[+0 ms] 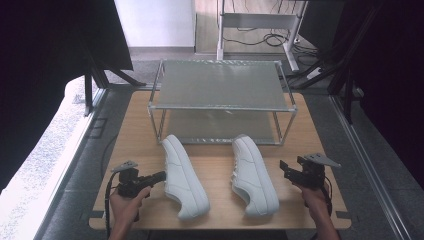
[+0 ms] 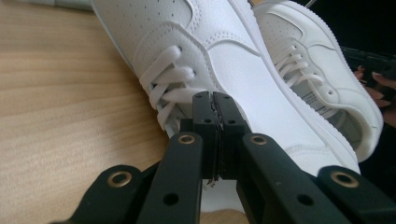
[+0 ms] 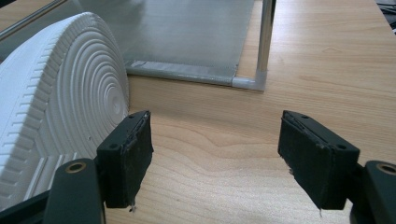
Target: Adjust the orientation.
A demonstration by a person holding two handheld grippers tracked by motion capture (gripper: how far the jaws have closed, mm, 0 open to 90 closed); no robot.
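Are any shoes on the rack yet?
No. Both white shoes lie on their sides on the table in front of the rack, whose shelves are bare.
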